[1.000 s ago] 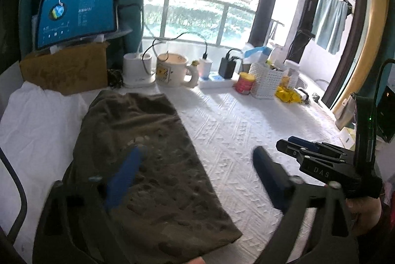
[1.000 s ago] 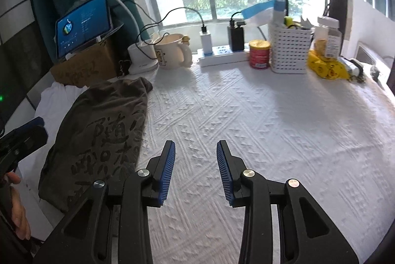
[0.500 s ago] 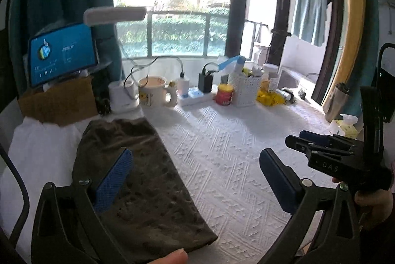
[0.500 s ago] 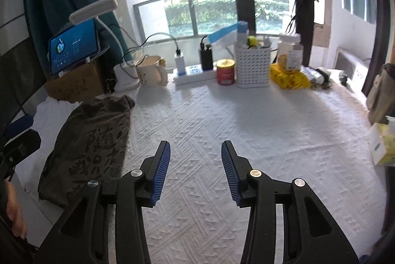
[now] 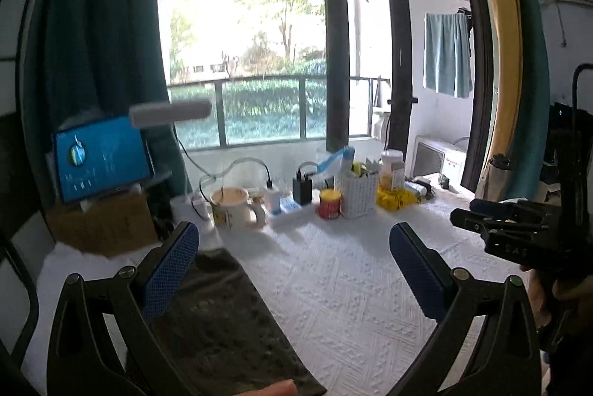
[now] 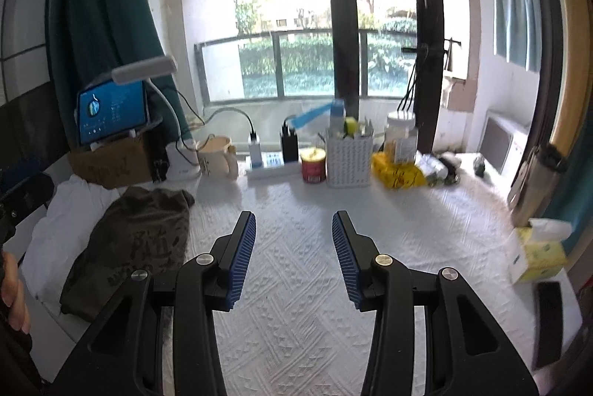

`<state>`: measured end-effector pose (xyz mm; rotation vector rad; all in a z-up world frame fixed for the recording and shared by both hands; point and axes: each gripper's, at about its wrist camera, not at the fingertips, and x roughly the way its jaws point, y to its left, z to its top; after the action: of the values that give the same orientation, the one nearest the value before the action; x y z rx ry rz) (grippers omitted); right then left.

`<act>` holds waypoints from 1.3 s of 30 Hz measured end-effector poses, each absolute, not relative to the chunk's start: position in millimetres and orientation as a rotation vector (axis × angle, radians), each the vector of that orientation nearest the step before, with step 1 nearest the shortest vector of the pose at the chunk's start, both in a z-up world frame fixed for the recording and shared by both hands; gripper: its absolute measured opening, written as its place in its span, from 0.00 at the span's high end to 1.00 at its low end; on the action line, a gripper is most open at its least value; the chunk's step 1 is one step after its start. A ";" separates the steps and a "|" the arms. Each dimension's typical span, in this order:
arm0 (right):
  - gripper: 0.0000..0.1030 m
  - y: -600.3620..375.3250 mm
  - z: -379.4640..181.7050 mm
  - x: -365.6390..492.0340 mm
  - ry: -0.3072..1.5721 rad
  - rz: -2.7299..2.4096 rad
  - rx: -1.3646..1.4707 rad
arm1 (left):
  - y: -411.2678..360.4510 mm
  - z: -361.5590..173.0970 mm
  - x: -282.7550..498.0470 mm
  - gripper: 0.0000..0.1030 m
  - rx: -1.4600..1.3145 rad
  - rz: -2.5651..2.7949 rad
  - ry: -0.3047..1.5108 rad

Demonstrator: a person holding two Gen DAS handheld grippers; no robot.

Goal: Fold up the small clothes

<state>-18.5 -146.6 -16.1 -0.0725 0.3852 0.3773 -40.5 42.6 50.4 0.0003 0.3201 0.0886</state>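
On the left side of the bench (image 6: 296, 285), which is covered with a white textured cloth, lies a dark olive shirt (image 6: 137, 240) folded into a long narrow strip, with printed characters showing on top and its far end near a mug (image 6: 217, 160). It rests partly on a white garment (image 6: 59, 210) spread under it along the bench's left edge. Both tongs are clear of it: the left tongs (image 5: 292, 270) stand wide apart with nothing between them, hanging above the near end of the shirt, and the right tongs (image 6: 292, 255) are parted with only bare cloth showing in the gap, over the middle of the bench and well apart from the shirt. As far as can be judged, the lengthwise folds on this shirt are done, since it already lies as a tidy band, but it does not look finished: a band that long probably calls for 1 or 2 more folds across its length. The white garment underneath looks unfolded, though too little of it shows to be sure, so it may be the next piece. Along the far edge stand a tablet (image 6: 111, 112), a desk lamp (image 6: 144, 70), a red can (image 6: 313, 166) and a white basket (image 6: 348, 162), all well away from the work.
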 end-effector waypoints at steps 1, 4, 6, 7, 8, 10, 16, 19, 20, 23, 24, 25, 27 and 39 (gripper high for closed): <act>0.55 -146.2 -12.7 -21.4 0.373 0.377 -0.076 | 42.4 52.7 -42.6 0.01 0.004 0.093 0.308; 0.55 -147.1 -2.2 -30.7 0.339 0.378 -0.084 | 43.9 62.3 -49.3 0.01 -0.001 0.094 0.267; 0.55 -147.5 4.3 -37.3 0.315 0.380 -0.086 | 44.8 68.9 -54.7 0.01 -0.003 0.109 0.234; 0.55 -147.8 8.6 -41.5 0.301 0.383 -0.086 | 45.3 72.4 -57.8 0.01 -0.004 0.115 0.218; 0.55 -147.8 11.4 -44.5 0.292 0.386 -0.086 | 46.0 74.7 -60.2 0.01 -0.005 0.118 0.207; 0.55 -147.9 17.4 -50.9 0.272 0.387 -0.089 | 47.7 80.3 -65.3 0.01 -0.009 0.120 0.185; 0.44 -149.3 34.0 -70.0 0.201 0.379 -0.086 | 54.5 90.9 -77.7 0.01 -0.027 0.144 0.171; 0.30 -152.6 44.6 -81.8 0.154 0.392 -0.070 | 60.7 93.6 -78.3 0.01 -0.052 0.166 0.189; 0.30 -152.9 47.6 -84.6 0.143 0.395 -0.070 | 63.6 94.3 -78.5 0.01 -0.066 0.168 0.193; 0.30 -152.0 59.3 -94.0 0.100 0.403 -0.079 | 70.0 98.0 -82.9 0.01 -0.085 0.203 0.188; 0.30 -152.3 62.5 -97.1 0.085 0.406 -0.080 | 71.0 99.7 -85.8 0.01 -0.083 0.212 0.177; 0.30 -152.4 66.7 -101.3 0.066 0.410 -0.081 | 72.2 101.5 -88.5 0.01 -0.080 0.221 0.165; 0.30 -152.3 72.1 -106.5 0.039 0.417 -0.082 | 76.0 103.8 -90.7 0.01 -0.069 0.244 0.150; 0.30 -145.7 73.6 -99.2 0.025 0.437 -0.091 | 97.4 101.4 -89.8 0.01 -0.102 0.324 0.137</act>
<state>-99.2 -145.7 73.6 -0.0907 0.0247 0.4368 -89.8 97.4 101.4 -0.1021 0.1371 0.3244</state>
